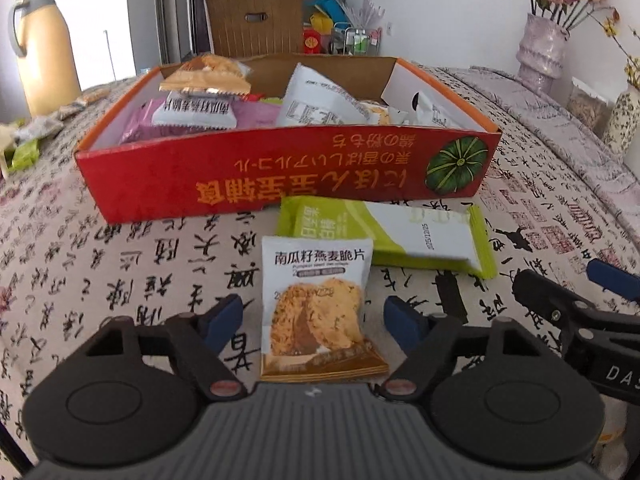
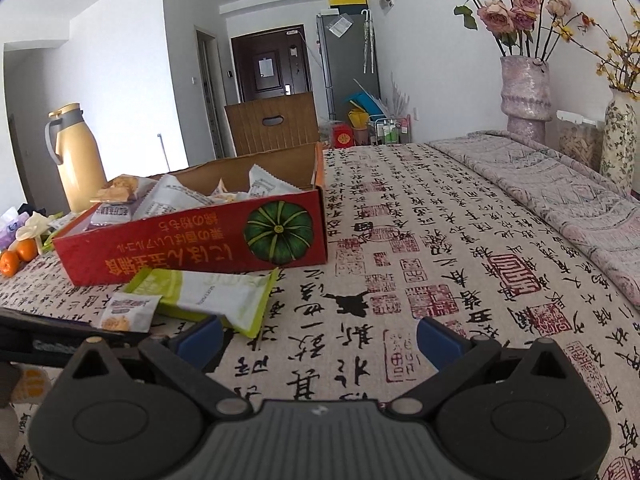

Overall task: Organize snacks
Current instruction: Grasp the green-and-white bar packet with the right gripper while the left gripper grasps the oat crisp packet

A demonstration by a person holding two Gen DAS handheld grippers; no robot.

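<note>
Oat-crisp packet (image 1: 318,304), small and white with a brown bottom edge, lies flat on the counter (image 1: 120,264) in front of the red pumpkin box (image 1: 288,176), a little way clear of its near wall. Its long axis runs toward that box, straight along the line of the left claw (image 1: 313,318). The left claw is spread wide, one blue pad on each side of the packet and neither touching it as far as I can tell; the packet's lower end reaches back between the fingers. Closing across the short width looks like the natural grip.

Just behind the packet, and overlapped at one corner by it, lies the green-and-white bar wrapper (image 1: 404,236), its length parallel to the box wall.

The right claw (image 2: 320,344) is also spread and holds nothing, and it sits to the right of both wrappers over bare cloth. So the left one is the nearer to the packet.

The box already holds several packets, so the lift would probably go forward and over the near wall.
</note>
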